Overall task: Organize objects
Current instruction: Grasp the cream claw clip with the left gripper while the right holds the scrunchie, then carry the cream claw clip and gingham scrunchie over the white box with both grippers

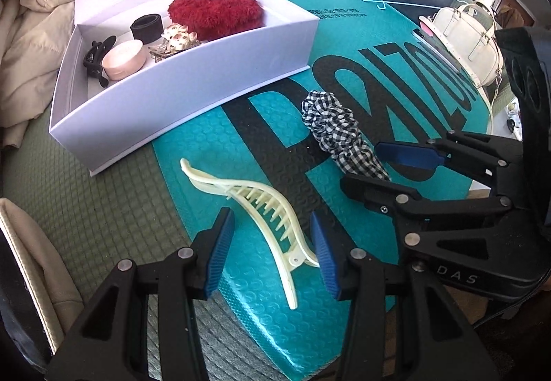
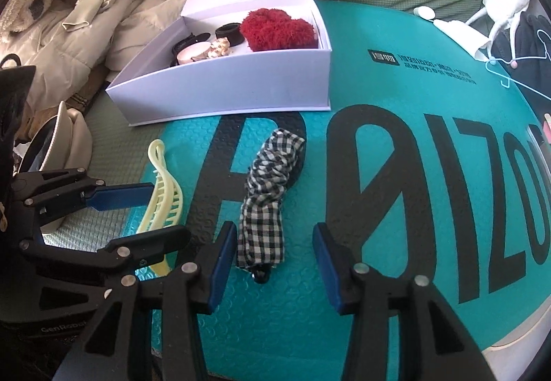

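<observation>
At the far left lies a beige padded jacket (image 2: 103, 2), crumpled beside the white box (image 1: 193, 84). The box stands open with its lid leaned back, partly on the teal bubble mailer (image 1: 344, 71). Inside it, from left to right, are a black hair claw clip (image 1: 96, 59), a round pink tin (image 1: 123, 59), a black band (image 1: 147, 26), a small floral clip (image 1: 177, 36) and a red fluffy scrunchie (image 1: 215, 14).

In front of the box the cream hair clip (image 1: 261, 212) lies on the mailer. Its long axis runs diagonally in the left wrist view, the thin curved tip toward the box, the hinged end toward the camera. The left claw (image 1: 272, 253) is wide open around the hinged end, holding nothing; whether its pads touch the clip I cannot tell.

To the right, the black-and-white checked scrunchie (image 2: 267, 195) lies stretched out long, one end toward the box and the other between the pads of the right claw (image 2: 273, 264). This claw is also wide open and grips nothing. At the far right a cream handbag (image 1: 471, 40) rests.
</observation>
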Demonstrator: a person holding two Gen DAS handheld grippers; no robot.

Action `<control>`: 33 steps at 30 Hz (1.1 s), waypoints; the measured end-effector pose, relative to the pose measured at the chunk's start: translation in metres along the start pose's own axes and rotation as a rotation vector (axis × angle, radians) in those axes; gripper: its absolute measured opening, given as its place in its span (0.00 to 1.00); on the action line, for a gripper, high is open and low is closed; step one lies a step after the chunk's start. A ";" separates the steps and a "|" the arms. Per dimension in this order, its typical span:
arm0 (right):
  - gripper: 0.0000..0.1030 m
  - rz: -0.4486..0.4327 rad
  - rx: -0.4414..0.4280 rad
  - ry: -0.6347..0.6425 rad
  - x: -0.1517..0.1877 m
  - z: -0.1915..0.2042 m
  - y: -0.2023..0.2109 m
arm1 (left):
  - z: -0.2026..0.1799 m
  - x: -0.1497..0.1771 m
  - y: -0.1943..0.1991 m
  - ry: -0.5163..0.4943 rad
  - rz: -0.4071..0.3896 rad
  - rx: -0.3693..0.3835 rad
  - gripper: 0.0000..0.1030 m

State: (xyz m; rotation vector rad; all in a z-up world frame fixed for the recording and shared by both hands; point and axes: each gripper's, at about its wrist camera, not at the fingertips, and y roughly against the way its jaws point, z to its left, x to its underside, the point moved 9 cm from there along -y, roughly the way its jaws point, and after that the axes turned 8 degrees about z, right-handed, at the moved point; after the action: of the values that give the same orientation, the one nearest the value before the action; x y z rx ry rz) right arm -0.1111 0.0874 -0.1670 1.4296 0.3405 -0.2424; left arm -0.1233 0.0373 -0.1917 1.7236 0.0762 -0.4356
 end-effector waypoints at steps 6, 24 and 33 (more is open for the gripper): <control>0.44 -0.003 0.009 -0.001 0.001 -0.003 -0.001 | 0.002 -0.003 -0.002 -0.027 0.017 -0.039 0.41; 0.18 -0.013 -0.040 0.010 0.002 -0.005 0.002 | 0.003 -0.018 0.000 -0.033 0.068 -0.007 0.19; 0.18 -0.039 -0.021 0.013 -0.005 -0.004 0.015 | -0.002 -0.027 0.018 -0.046 0.045 0.003 0.19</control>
State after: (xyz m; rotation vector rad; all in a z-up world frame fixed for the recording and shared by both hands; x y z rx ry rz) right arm -0.1105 0.0933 -0.1515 1.4050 0.3804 -0.2604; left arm -0.1428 0.0403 -0.1660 1.7140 0.0037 -0.4424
